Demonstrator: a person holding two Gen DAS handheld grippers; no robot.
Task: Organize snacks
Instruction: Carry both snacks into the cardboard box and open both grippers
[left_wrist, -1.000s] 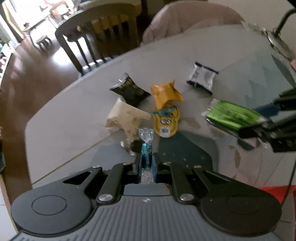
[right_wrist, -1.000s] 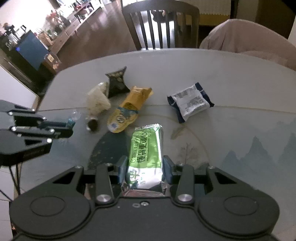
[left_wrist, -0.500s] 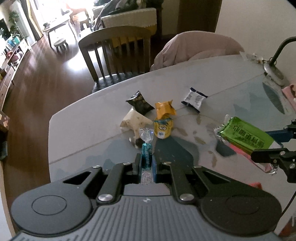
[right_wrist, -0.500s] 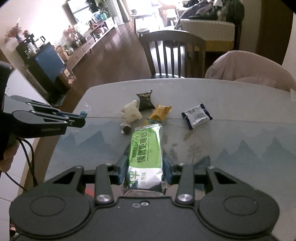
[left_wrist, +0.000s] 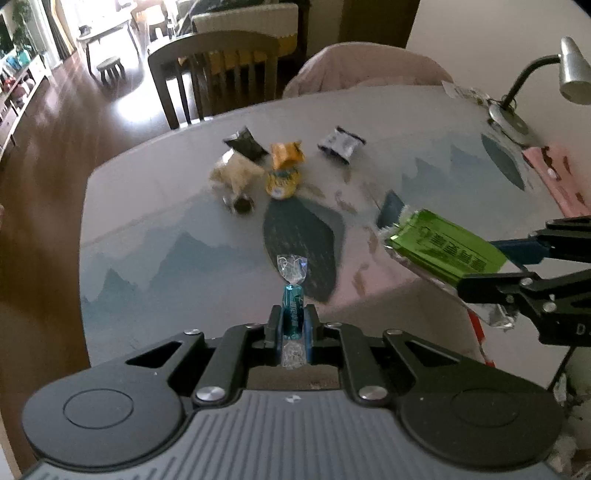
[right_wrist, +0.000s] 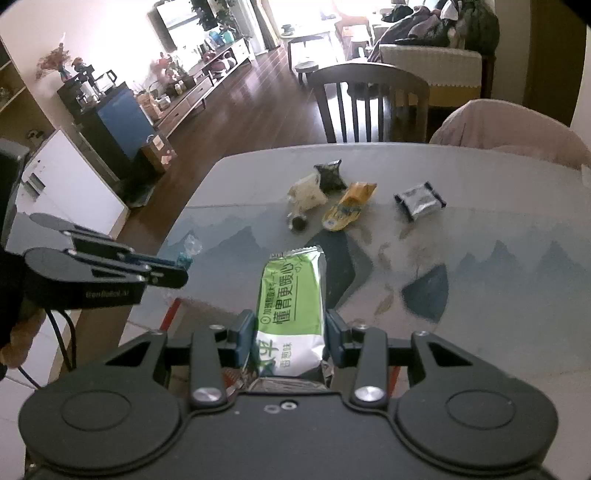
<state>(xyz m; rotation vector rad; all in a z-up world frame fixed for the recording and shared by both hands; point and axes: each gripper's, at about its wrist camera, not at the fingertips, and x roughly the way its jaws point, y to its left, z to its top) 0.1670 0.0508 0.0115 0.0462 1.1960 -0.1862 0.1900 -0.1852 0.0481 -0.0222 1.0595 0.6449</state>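
My left gripper (left_wrist: 293, 320) is shut on a small teal wrapped candy (left_wrist: 293, 306) with clear twisted ends, held above the near part of the table. My right gripper (right_wrist: 290, 328) is shut on a green and white snack packet (right_wrist: 291, 295), also lifted off the table. In the left wrist view the green packet (left_wrist: 445, 245) hangs at the right in the right gripper's fingers (left_wrist: 491, 284). Farther back on the table lie a yellow pouch (left_wrist: 282, 173), a cream packet (left_wrist: 236, 172), a black packet (left_wrist: 245, 144), a silver and dark packet (left_wrist: 340, 144) and a small dark round sweet (left_wrist: 242, 204).
The table (left_wrist: 155, 236) has a blue-grey mountain print. A dark wooden chair (left_wrist: 218, 70) and a cloth-covered seat (left_wrist: 369, 70) stand at its far side. A desk lamp (left_wrist: 524, 92) and a pink item (left_wrist: 557, 173) sit at the right edge. Wooden floor lies to the left.
Both grippers have risen and drawn back from the snack group, each still holding its item. The snacks on the table look smaller and farther away.
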